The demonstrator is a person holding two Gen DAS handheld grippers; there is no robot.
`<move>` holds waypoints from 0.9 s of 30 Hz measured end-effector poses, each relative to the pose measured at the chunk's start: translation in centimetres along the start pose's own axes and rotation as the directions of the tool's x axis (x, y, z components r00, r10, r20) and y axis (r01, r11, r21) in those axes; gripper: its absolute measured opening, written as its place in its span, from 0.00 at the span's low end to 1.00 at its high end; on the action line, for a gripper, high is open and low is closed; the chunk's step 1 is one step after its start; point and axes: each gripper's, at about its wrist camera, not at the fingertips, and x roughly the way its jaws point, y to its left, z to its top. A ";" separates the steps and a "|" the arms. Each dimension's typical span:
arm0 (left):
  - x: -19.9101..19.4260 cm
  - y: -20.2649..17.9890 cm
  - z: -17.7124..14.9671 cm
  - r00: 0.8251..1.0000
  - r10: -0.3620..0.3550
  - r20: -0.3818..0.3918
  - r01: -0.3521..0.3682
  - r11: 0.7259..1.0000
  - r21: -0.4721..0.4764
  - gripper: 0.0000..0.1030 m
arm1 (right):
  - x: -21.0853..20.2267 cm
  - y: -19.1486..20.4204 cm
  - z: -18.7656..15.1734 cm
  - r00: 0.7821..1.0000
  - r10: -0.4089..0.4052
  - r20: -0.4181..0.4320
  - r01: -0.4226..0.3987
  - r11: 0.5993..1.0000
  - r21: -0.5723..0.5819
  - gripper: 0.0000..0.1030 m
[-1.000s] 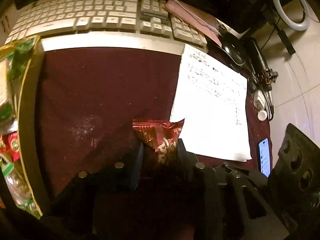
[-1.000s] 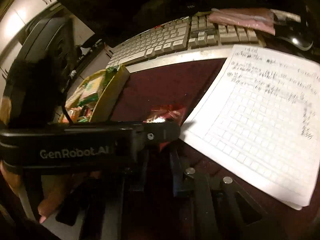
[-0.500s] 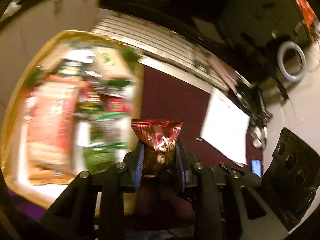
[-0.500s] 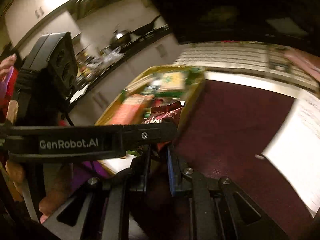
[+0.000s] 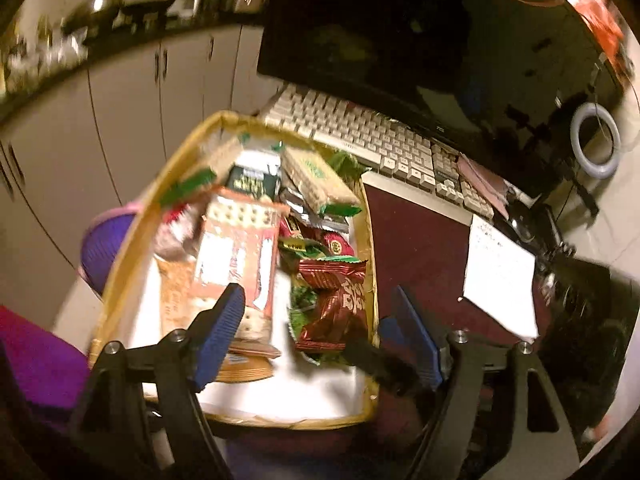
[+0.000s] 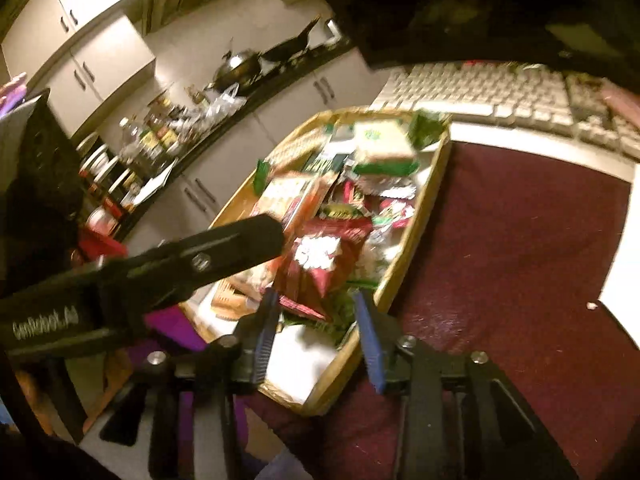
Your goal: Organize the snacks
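Note:
A dark red snack packet (image 5: pixel 336 304) lies in the wooden tray (image 5: pixel 370 240) among several other snack packs. My left gripper (image 5: pixel 320 312) is open above the tray, its blue pads (image 5: pixel 218 332) wide apart on either side of the packet, not touching it. In the right wrist view the same packet (image 6: pixel 320 256) lies in the tray (image 6: pixel 420 220). My right gripper (image 6: pixel 316 316) is open and empty just above the tray's near end. The left gripper's finger (image 6: pixel 192 264) crosses that view.
A white keyboard (image 5: pixel 384 140) and a dark monitor (image 5: pixel 420 28) stand behind the tray. A sheet of paper (image 5: pixel 500 276) lies on the maroon desk mat (image 6: pixel 500 240) to the right. A ring light (image 5: pixel 596 136) is at far right. Kitchen cabinets (image 6: pixel 100 56) lie beyond the desk edge.
My left gripper carried the red packet left from the mat to over the tray, then opened and let it go into the tray. My right gripper followed and opened too.

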 end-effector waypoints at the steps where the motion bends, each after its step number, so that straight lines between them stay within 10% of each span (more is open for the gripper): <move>1: -0.7 -0.1 -0.1 0.999 0.031 0.035 -0.032 0.999 0.025 0.77 | -0.4 -0.1 0.0 1.000 -0.017 0.017 0.017 1.000 0.011 0.42; 16: -1.9 -0.5 -0.7 0.914 0.371 0.163 -0.385 0.921 0.061 0.85 | -3.0 -0.6 0.3 0.987 -0.130 0.091 0.127 0.991 0.036 0.54; 27: -1.8 0.3 -1.2 0.921 0.370 0.119 -0.377 0.925 0.046 0.85 | -2.5 -0.4 0.3 0.986 -0.155 0.066 0.151 0.987 0.053 0.54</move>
